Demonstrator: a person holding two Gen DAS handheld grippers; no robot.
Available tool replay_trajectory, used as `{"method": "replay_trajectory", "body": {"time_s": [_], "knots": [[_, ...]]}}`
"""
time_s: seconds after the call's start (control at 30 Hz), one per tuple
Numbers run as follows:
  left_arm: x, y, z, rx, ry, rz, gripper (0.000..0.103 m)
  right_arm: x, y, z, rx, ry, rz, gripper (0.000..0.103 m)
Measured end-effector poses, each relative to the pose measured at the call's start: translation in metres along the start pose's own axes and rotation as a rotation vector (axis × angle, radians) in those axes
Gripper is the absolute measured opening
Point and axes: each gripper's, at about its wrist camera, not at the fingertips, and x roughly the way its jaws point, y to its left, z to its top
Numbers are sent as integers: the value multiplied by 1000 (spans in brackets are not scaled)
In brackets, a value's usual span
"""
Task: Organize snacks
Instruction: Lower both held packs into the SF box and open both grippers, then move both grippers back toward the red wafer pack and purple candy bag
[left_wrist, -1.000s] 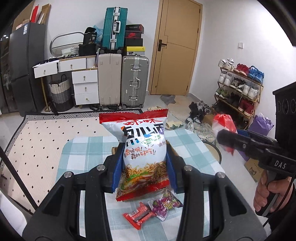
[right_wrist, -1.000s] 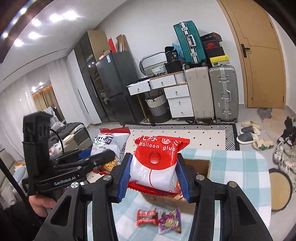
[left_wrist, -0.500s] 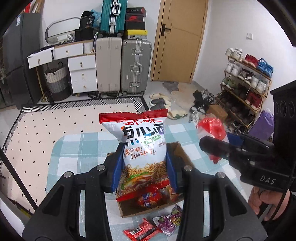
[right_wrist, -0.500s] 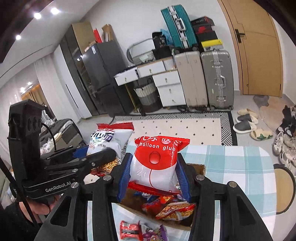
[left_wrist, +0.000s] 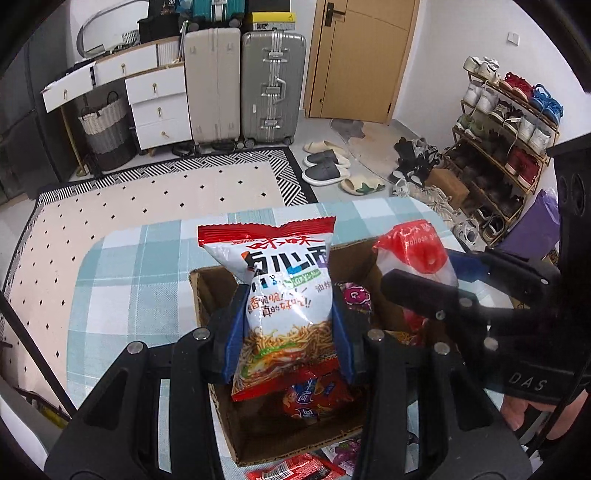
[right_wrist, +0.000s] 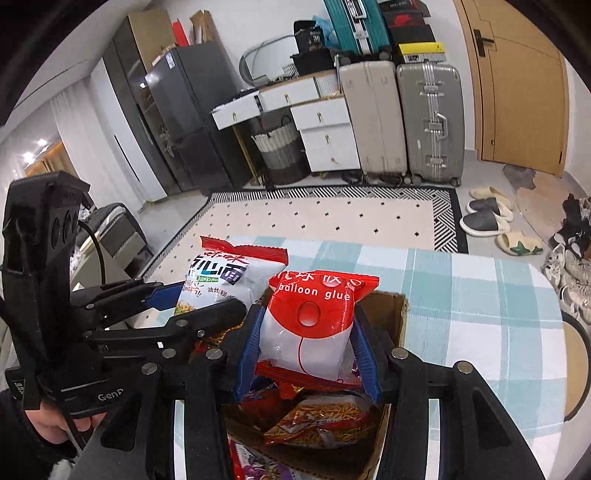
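Left claw (left_wrist: 288, 334) clamped on noodle bag (left_wrist: 284, 295), right claw (right_wrist: 306, 354) clamped on balloon glue bag (right_wrist: 314, 321). Both upright over cardboard box (left_wrist: 207, 291) mid-bench, likely poised for dropping in.

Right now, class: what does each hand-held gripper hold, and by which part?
Left hand-held gripper: noodle snack bag, by its lower sides. Right hand-held gripper: balloon glue bag, by its lower sides.
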Motion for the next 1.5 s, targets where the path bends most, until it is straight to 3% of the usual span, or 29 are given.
{"method": "replay_trajectory", "body": {"time_s": [0.2,0.3,0.5,0.6,0.67,0.77,1.07,1.5], "knots": [[32,-1,-6,13,26,21,39,21,-9,-8,7,31,-11,47],[37,-1,-13,19,27,22,39,25,-13,-10,18,36,-26,52],[19,3,-23,-3,9,24,48,12,-15,-15,21,11,-32,61],[-8,1,-34,-1,-28,43,56,-9,-9,-20,19,-29,-20,63],[-31,1,-44,0,-76,48,70,-28,-3,-25,16,-68,-14,68],[-67,-1,-61,1,-148,68,77,-54,9,-33,-10,-122,-6,74],[-154,-15,-107,12,-262,86,81,-133,58,-76,-97,-269,2,86],[-240,-44,-175,43,-385,149,88,-200,105,-143,-150,-356,45,95]]}}
